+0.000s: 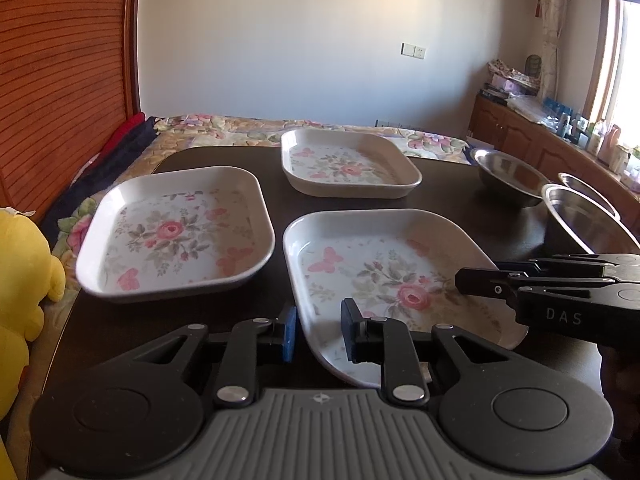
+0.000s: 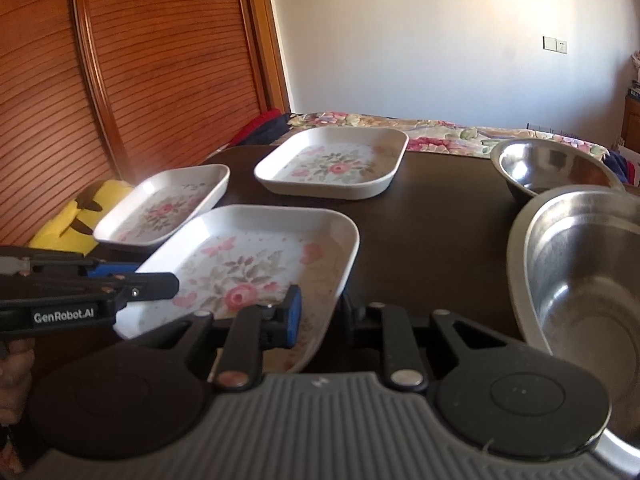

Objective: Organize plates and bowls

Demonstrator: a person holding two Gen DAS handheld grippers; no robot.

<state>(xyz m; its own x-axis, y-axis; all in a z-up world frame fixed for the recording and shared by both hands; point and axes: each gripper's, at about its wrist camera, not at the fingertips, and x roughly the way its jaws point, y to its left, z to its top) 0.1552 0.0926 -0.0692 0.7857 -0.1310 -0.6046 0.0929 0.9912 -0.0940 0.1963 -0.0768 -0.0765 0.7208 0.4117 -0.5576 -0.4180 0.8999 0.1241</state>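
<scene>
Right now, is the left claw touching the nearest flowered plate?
Touching. In the left wrist view the left claw has one finger on each side of the nearest flowered plate's near-left rim, closed on it.

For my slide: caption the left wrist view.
Both grippers clamp the nearest floral plate on the dark table.

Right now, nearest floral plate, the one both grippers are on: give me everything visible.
The nearest floral plate is a white, rounded-rectangle dish with a raised rim, melamine-looking, printed with pink roses, grey-green leaves and butterflies. It is empty. Its near end looks tipped up off the dark table. The left gripper pinches its near-left rim; the right gripper pinches its near-right rim. It touches neither of the other two floral plates nor the steel bowls.
</scene>
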